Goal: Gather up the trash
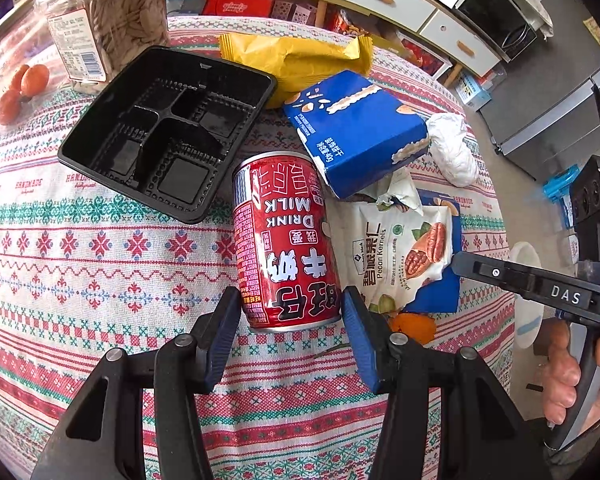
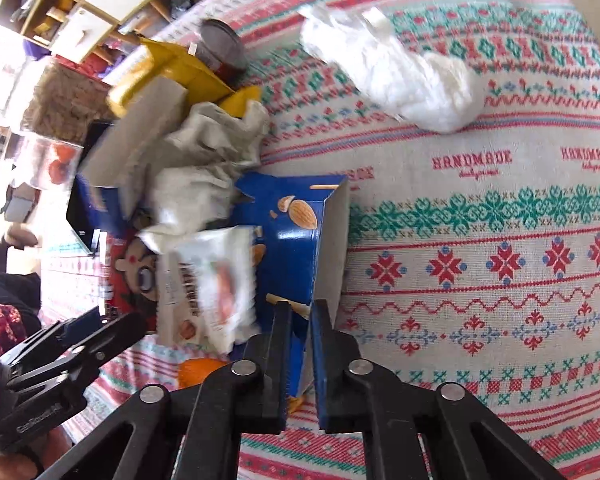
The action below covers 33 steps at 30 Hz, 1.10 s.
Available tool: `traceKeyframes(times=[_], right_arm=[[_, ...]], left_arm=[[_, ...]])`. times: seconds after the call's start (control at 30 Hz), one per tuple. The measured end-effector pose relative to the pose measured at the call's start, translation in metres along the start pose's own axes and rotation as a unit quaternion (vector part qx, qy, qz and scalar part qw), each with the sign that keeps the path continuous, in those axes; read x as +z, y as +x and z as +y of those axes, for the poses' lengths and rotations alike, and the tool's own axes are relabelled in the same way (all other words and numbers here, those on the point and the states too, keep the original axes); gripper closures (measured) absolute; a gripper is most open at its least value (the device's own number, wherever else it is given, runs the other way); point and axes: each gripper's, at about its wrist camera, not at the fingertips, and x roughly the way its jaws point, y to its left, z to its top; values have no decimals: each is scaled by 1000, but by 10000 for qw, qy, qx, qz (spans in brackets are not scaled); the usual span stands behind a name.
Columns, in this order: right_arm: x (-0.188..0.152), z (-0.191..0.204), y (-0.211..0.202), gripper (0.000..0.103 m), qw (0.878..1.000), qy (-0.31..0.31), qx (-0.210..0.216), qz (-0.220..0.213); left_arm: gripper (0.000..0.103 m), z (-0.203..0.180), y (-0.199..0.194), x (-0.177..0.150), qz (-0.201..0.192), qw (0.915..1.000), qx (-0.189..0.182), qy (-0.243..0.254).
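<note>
A red milk-drink can [image 1: 284,240] stands on the patterned tablecloth [image 1: 80,248], and my left gripper [image 1: 292,300] is shut on its lower end, one blue pad on each side. To its right, a white pecan packet [image 1: 400,256] lies on an opened blue almond box [image 2: 292,232]. My right gripper [image 2: 302,312] is shut on the near wall of that box, with blue cardboard pinched between the pads. The packet [image 2: 208,280] looks blurred in the right wrist view. In the left wrist view the right gripper [image 1: 466,268] comes in from the right, a hand on its handle.
Behind the can sit a black compartment tray [image 1: 168,128], a second blue box [image 1: 352,132], a yellow wrapper [image 1: 296,60] and a crumpled white wad [image 1: 452,148]. Orange peel [image 1: 414,326] lies by the box. A seed jar [image 1: 108,20] and small orange fruits [image 1: 24,84] stand far left.
</note>
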Motion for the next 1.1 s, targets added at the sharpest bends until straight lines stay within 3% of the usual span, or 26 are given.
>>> traceKeyframes(times=[0.47,0.7,0.87,0.93,0.97,1.1], right_arm=[[-19,7,-37,101,9974,-342,-523,-368],[-28,2,-49,101,9965,-360,-583,-488],[-24,-29,-30,86,9971,118,-693,-291],[-21,-44,-24,50,9960,605,-586,-295],[-20,-50,-20,44,9949,817,-502,-301],[-15,-52,-7,42,9938,1032,-311,-284]], left_arm=[[49,14,-41,-26,-62,10000,-47,-17],[49,16,-64,-41,-162,9997,-179,3],[49,16,-68,-49,-170,9998,-110,-22],[49,18,-69,-49,-187,9997,-130,-63],[49,18,-68,-48,-182,9997,-143,-87],[49,15,-67,-46,-197,9996,-150,-114]])
